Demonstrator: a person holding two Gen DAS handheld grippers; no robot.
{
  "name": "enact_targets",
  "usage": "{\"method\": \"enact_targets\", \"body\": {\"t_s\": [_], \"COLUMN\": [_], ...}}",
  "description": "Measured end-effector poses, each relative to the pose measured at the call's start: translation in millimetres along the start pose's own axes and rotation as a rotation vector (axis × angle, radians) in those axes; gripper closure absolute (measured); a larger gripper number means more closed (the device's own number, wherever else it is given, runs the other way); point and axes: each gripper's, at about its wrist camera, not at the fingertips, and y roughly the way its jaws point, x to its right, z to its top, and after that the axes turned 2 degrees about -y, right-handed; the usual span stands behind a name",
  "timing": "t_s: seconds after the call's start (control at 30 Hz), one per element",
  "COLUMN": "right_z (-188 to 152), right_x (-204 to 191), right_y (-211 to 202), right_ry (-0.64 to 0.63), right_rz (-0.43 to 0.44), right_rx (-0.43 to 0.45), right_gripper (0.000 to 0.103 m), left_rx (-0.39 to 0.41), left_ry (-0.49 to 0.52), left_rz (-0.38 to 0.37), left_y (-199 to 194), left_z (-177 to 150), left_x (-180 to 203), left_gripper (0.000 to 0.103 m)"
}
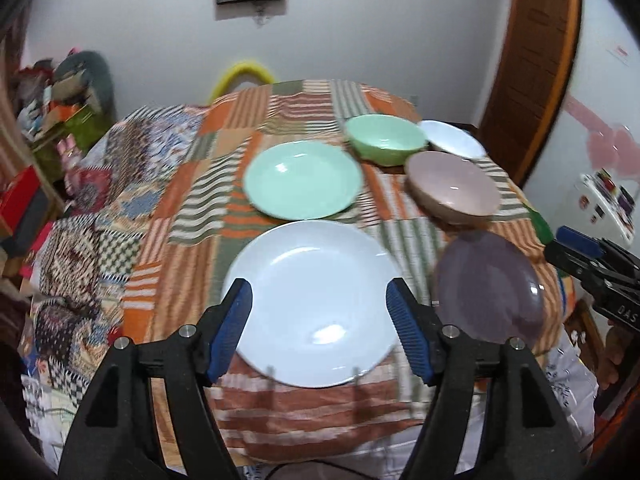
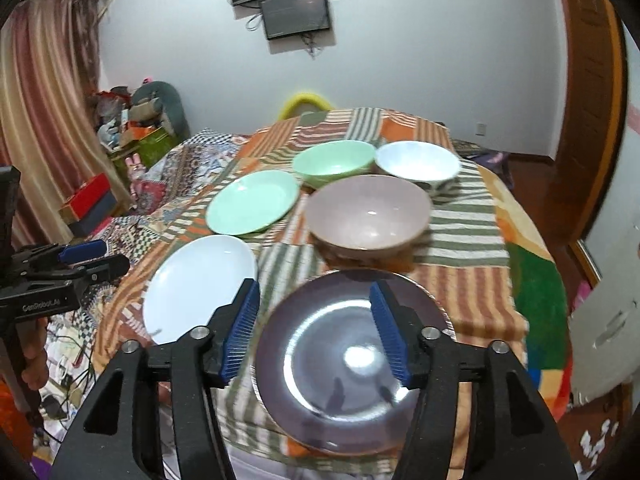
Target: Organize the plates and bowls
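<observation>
Fingers of the left gripper are standing apart, holding nothing, and hanging over the white plate. Right gripper fingers are apart too, empty, hanging over the purple plate. Both plates are lying flat on the striped cloth at the near edge of the table. Behind them are sitting a green plate, a green bowl, a pink bowl and a white bowl.

I am thinking the next grab is starting now. To do it well, each gripper should be pinching a thin rim, not the slippery middle. All the dishes are looking round, smooth and shiny. The cloth is looking soft and bumpy, so plates may be wobbling
</observation>
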Motion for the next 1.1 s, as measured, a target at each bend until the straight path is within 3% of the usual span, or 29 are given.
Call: {"method": "enact_targets", "body": {"t_s": [0.23, 0.57, 0.73, 0.83, 1.0, 1.1], "right_z": [3, 1, -2, -4, -6, -7], "right_x": [-26, -49, -54, -55, -54, -53], "right_y": [31, 85, 109, 118, 131, 136], "right_ry": [-0.036, -0.059, -0.058, -0.058, -0.055, -0.058], "right_rz": [0.031, 0.048, 0.066, 0.069, 0.075, 0.071], "right_rx": [-0.055, -0.150, -0.199, -0.220, -0.255, -0.269], "right_gripper": [0.048, 0.048, 0.048, 0.058, 0.072, 0.076], "left_rx": [-0.051, -0.104, -0.117, -0.116, -0.141, -0.161], "left_ry": [-0.078, -0.155, -0.155, -0.156, -0.163, -0.170], "left_rz": [0.049, 0.031, 0.005, -0.014, -0.049, -0.057], "left_y": [25, 68, 82, 88, 103, 111], "left_z": [-12, -27, -28, -29, -31, -34], "left_x": [-49, -92, -99, -101, -105, -107], "left_gripper": [0.034, 0.035, 0.056, 0.069, 0.079, 0.079]}}
